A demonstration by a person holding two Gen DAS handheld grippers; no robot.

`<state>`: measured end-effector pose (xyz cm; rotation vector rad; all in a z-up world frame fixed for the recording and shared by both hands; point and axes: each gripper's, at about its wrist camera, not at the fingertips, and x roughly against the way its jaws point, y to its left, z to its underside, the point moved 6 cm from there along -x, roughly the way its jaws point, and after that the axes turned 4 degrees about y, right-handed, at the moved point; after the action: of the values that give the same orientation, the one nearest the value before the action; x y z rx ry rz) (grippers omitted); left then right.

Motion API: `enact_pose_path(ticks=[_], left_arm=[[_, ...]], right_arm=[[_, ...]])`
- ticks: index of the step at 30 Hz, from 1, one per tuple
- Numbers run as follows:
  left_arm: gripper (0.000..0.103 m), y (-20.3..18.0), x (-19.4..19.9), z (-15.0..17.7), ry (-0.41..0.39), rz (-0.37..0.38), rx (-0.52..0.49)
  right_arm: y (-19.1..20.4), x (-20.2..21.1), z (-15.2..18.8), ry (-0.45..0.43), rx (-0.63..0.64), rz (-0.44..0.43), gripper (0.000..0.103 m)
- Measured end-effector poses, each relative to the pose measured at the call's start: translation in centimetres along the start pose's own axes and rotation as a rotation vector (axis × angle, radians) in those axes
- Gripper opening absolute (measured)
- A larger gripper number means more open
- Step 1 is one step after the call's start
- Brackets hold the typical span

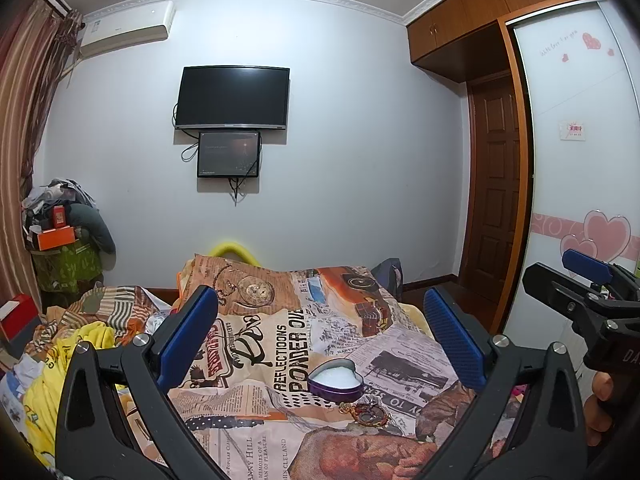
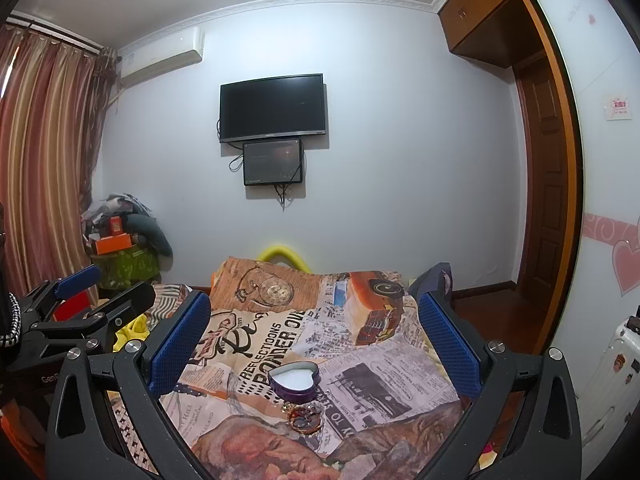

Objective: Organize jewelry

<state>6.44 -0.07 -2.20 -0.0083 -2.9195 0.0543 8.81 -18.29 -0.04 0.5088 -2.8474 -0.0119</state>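
Sorting looks unstarted: red-and-gold jewelry pieces lie heaped on the printed bedspread just beside the empty purple heart-shaped tin, while left gripper and right gripper hover apart, holding nothing.

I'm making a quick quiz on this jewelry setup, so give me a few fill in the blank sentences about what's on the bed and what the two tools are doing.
1. The purple box on the bedspread is shaped like a ____.
2. The box's lining is ____ in color.
3. The jewelry lies ____ the box, not in it.
4. The left tool and right tool both have their jaws ____.

Missing words: heart; white; outside; open
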Motion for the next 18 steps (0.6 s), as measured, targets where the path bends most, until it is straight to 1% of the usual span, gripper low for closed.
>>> enact_pose_path(ticks=[18], left_arm=[[0.103,0.19,-0.03,0.28,0.015,-0.007,0.012]], right_arm=[[0.24,-0.18,0.21,0.002,0.002,-0.005,0.103]])
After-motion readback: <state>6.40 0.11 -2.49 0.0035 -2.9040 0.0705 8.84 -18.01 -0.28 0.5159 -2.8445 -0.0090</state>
